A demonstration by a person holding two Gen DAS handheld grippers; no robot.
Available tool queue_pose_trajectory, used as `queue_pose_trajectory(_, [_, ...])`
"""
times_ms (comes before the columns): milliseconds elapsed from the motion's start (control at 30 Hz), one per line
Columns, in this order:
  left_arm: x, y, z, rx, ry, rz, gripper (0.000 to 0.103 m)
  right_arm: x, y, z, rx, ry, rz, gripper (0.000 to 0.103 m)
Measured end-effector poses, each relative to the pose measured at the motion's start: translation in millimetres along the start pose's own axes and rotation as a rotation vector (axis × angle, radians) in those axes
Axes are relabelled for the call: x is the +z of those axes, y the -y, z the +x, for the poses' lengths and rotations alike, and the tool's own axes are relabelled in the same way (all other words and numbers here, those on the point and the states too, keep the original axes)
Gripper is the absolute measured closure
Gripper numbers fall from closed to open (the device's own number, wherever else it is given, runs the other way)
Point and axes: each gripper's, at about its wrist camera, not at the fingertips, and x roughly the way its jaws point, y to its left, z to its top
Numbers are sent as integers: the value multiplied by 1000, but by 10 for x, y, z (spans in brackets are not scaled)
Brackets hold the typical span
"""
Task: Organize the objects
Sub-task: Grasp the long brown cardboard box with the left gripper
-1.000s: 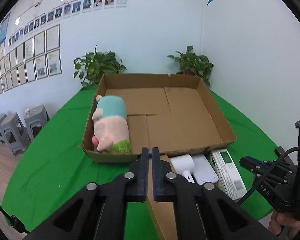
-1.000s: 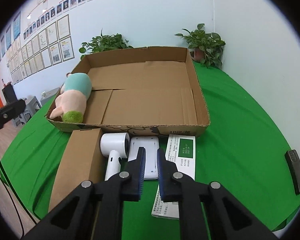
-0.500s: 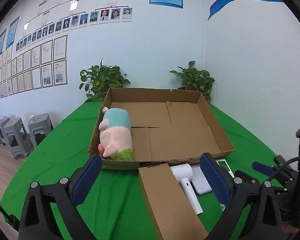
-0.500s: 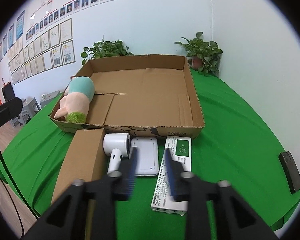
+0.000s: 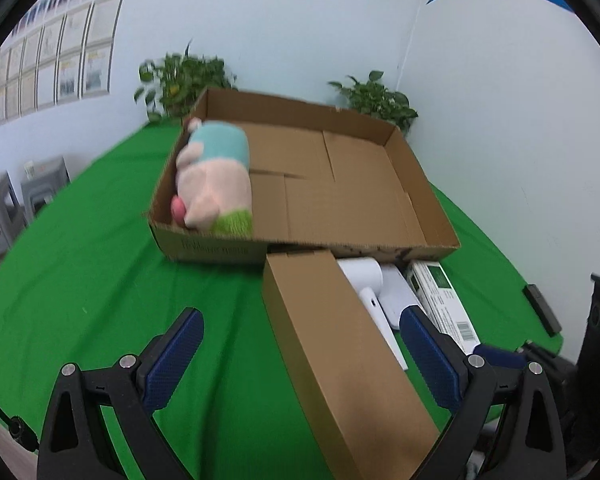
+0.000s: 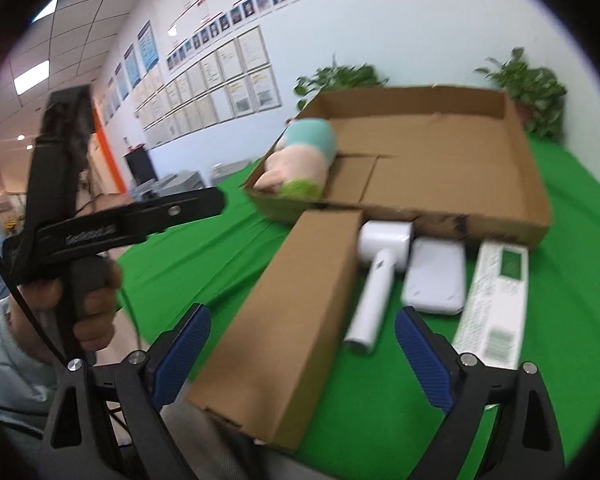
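A long closed brown carton (image 5: 340,356) (image 6: 288,320) lies on the green table in front of a wide open cardboard tray (image 5: 428,216) (image 6: 536,184). A plush pig (image 5: 216,184) (image 6: 304,156) rests in the tray's left end. Beside the carton lie a white hair dryer (image 5: 374,300) (image 6: 380,276), a flat white device (image 6: 436,280) and a white-and-green box (image 5: 444,300) (image 6: 496,300). My left gripper (image 5: 300,348) stands open, its pads either side of the carton without touching. My right gripper (image 6: 302,344) is opening, the carton and dryer handle lying beyond its pads.
Two potted plants (image 5: 188,80) (image 5: 376,100) stand behind the tray by the wall. A small black remote (image 5: 542,308) lies near the table's right edge. Grey stools (image 5: 4,208) stand off to the left. A person's hand (image 6: 88,300) holds the left gripper's handle.
Both grippers went from shut to open. The left one sank and tilted down toward the carton. The right one swung left, bringing the left gripper's handle and the hand into its view.
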Motion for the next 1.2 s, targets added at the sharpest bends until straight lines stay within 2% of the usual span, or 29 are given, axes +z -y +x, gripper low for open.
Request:
queue_pose_trajectory(133, [-117, -129, 252, -96, -97, -69, 4, -131, -223, 174, 13, -74, -36, 8])
queue_pose_trajectory(333, [-270, -246, 697, -260, -230, -165, 9, -212, -427, 453, -61, -185, -79, 8])
queue_pose_trajectory(433, [-352, -273, 905, -294, -300, -179, 13, -226, -492, 582, -112, -239, -100, 8])
queue_pose_trajectory(600, [-410, -269, 1015, -349, -329, -178, 17, -243, -558, 720, -156, -324, -107, 8])
queue_pose_trajectory(767, [-483, -290, 1046, -406, -347, -197, 17, -254, -590, 744, -192, -357, -94, 9])
queue_pose_trajectory(867, [-524, -270, 992, -436, -357, -206, 23, -286, -639, 723, -212, -368, -94, 10])
queue_pose_trajectory(1200, [-820, -283, 882, -527, -426, -275, 23, -464, -798, 613, -257, -431, -84, 10])
